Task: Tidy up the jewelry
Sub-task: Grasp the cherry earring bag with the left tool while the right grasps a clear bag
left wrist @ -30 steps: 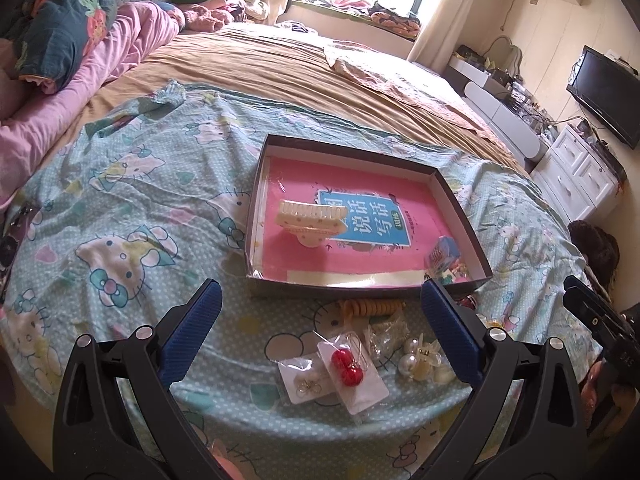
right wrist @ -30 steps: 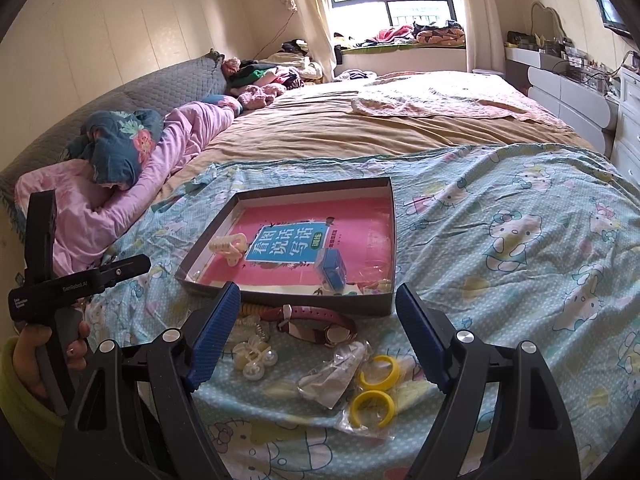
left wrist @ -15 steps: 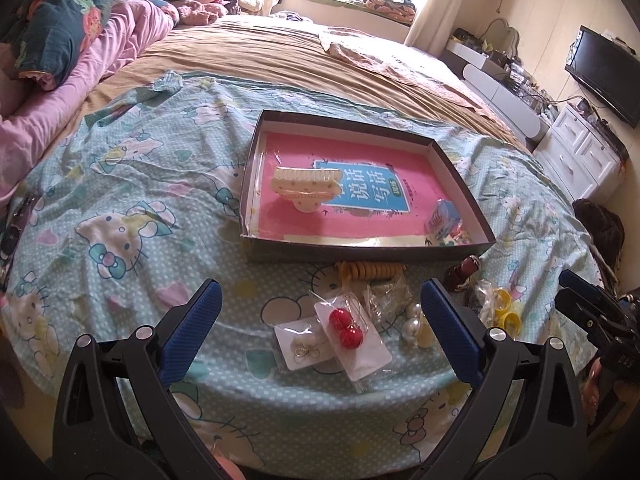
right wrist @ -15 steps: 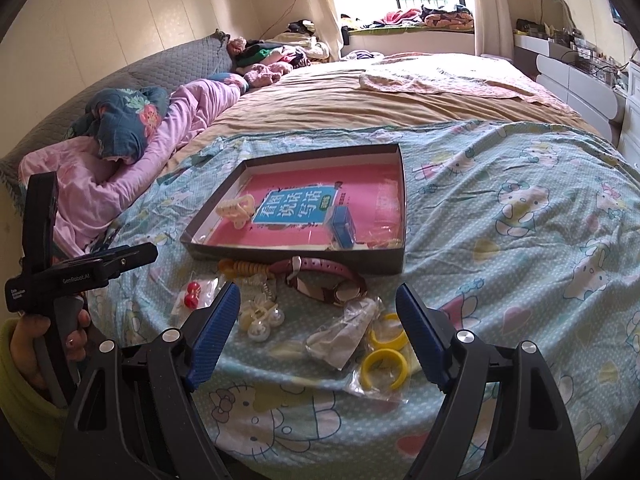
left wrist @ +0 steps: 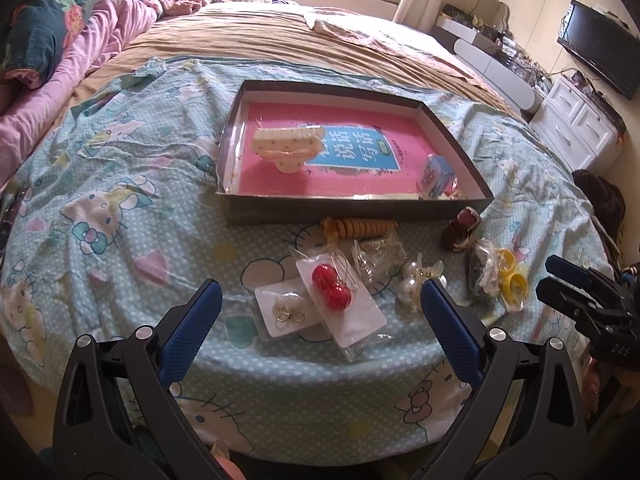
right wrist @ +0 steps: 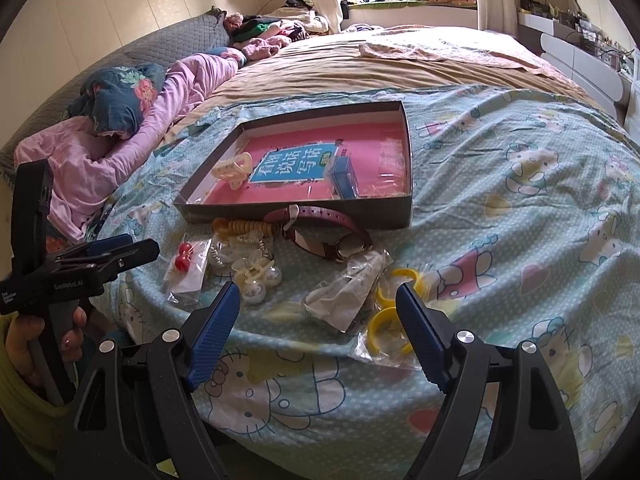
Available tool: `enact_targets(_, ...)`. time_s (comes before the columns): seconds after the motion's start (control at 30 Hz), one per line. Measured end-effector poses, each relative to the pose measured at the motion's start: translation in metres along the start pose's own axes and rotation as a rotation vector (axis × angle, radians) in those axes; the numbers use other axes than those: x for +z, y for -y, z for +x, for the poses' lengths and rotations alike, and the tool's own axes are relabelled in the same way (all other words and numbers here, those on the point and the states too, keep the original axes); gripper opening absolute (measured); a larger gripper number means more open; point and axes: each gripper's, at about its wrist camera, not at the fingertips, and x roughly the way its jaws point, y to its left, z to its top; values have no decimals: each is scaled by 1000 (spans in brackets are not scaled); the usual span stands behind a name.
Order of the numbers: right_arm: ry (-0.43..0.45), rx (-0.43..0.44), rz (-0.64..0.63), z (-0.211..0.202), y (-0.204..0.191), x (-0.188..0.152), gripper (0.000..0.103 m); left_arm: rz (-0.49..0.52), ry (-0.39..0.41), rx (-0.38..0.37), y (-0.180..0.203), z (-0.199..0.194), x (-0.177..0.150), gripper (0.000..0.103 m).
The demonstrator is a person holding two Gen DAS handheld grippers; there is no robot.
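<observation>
where the cartoon-print sheet (left wrist: 120, 184) drapes over the near edge of the bed (right wrist: 360, 68), one shallow dark box (left wrist: 276, 210) lies flat, its near wall just behind a loose row of jewelry. inside the box: one cream hair claw (left wrist: 290, 148) at the left and one small blue carton (left wrist: 436, 176) in the right near corner, both on a pink printed sheet – much of the box floor is bare.

in front of the box, counted: one orange coil hair tie (left wrist: 360, 228) touching the box wall; one packet with two red bead earrings (left wrist: 332, 286), overlapping one white card with small earrings (left wrist: 286, 312); one clear crinkled bag (left wrist: 378, 256); one clip with pearl balls (left wrist: 416, 284); one maroon-strapped watch (right wrist: 320, 232); one further crumpled clear bag (right wrist: 348, 288); two yellow rings (right wrist: 390, 316) in a clear packet, nearest the bed's edge.

the left gripper (left wrist: 320, 316) hangs above the earring packets, jaws spread wide, nothing between its pads. the right gripper (right wrist: 318, 316) is likewise wide open and empty – the crumpled bag and the yellow rings lie beyond its gap. a hand (right wrist: 24, 344) shows at the left gripper's handle. to either side of the row the sheet is open.
</observation>
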Motion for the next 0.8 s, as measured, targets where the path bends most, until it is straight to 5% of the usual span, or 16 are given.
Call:
enact_targets(0.33, -36, -3, 14, 13, 2, -5, 79, 26, -46, -12, 5, 12, -15, 91)
enact_targets(0.53, -47, -5, 6, 20, 0, -5, 73, 37, -69, -40, 11, 24, -19, 65)
enact_targets(0.8, -98, -31, 10, 45, -3, -1, 63, 47, -83, -14, 15, 38, -18, 63)
